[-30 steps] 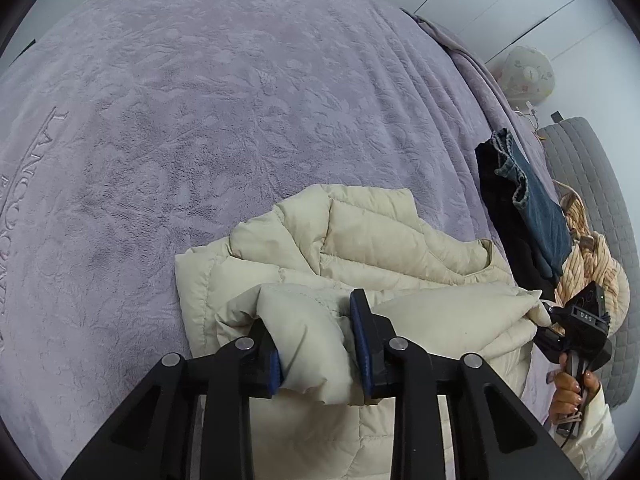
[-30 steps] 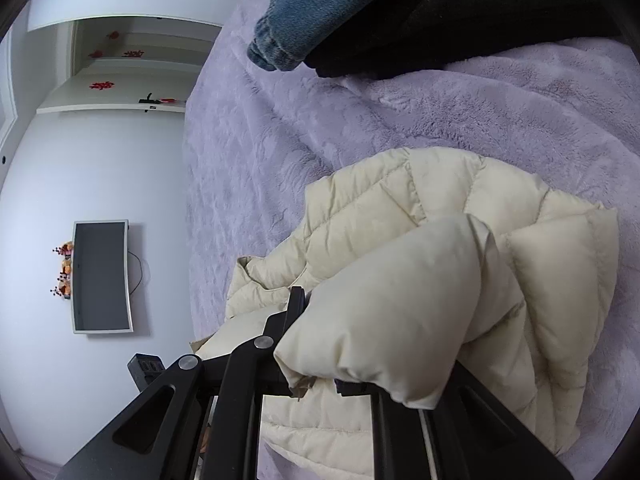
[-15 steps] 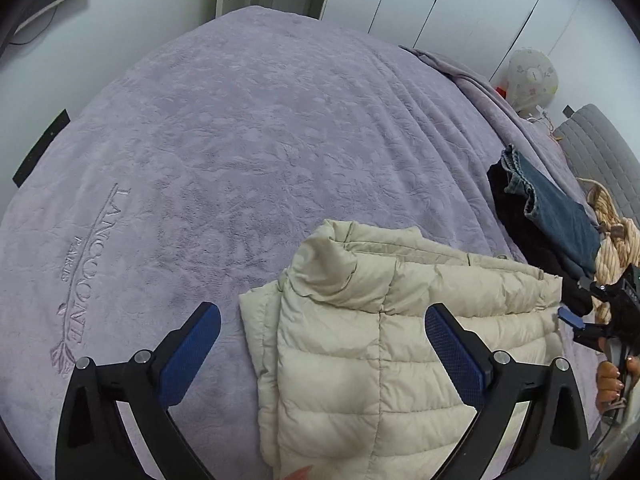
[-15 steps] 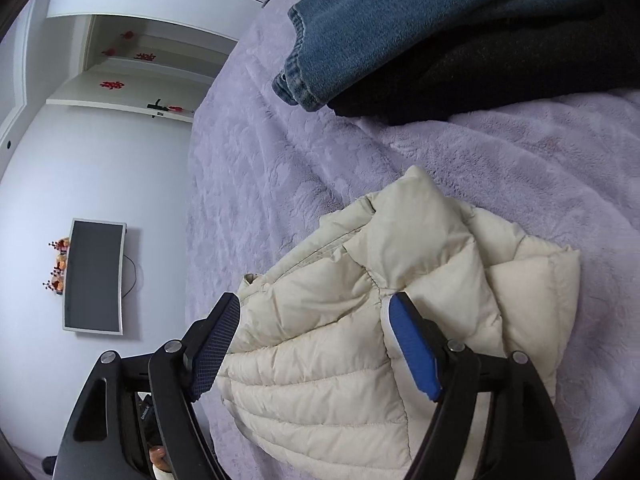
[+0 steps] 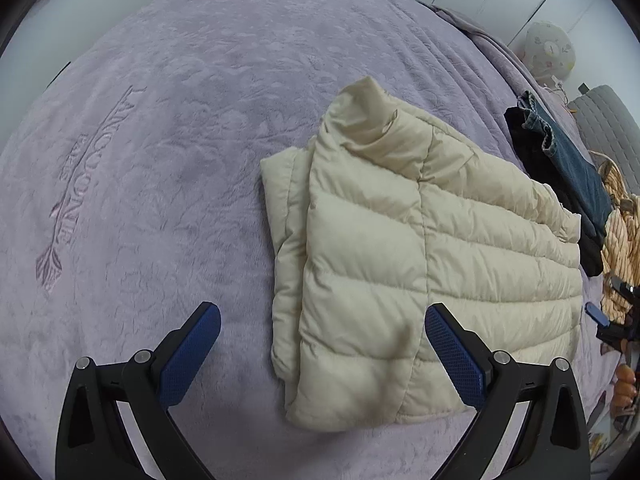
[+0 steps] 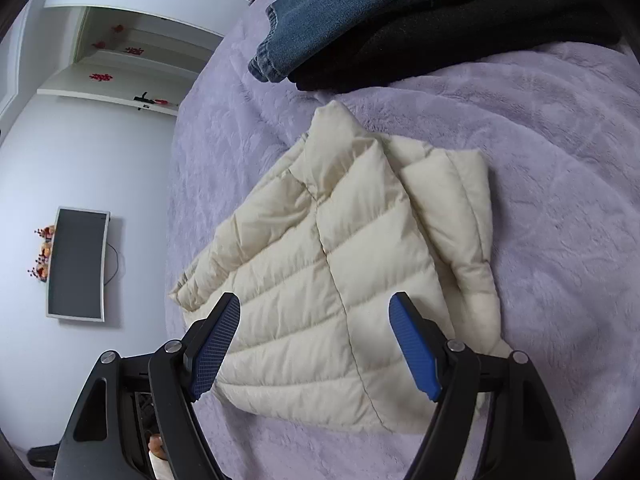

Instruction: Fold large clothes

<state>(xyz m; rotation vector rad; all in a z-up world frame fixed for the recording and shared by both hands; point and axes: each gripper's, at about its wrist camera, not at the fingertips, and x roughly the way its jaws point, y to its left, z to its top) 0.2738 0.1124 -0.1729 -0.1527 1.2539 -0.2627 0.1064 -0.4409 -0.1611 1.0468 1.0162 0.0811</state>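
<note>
Both sets of tongs, left gripper (image 5: 322, 342) and right gripper (image 6: 316, 340), have just sprung wide and empty, leaving the cream puffer jacket (image 5: 420, 264) folded on the purple blanket (image 5: 160, 160).

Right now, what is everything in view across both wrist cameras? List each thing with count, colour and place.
puffer jacket: one, cream, folded flat on the bed, between and just beyond both grippers.
blanket: one, lilac plush with embossed lettering, covering the bed under everything.
jeans: one, blue denim, folded on top of the black garment, beyond the jacket.
black garment: one, black, folded under the jeans.
striped cloth: one, tan and cream, past the jeans at the bed's edge.
screen: one, dark with pale frame, on the white wall.
fan: one, white, by the wardrobe.
left gripper: one, black with blue pads, open, holding nothing.
right gripper: one, black with blue pads, open, holding nothing.
</note>
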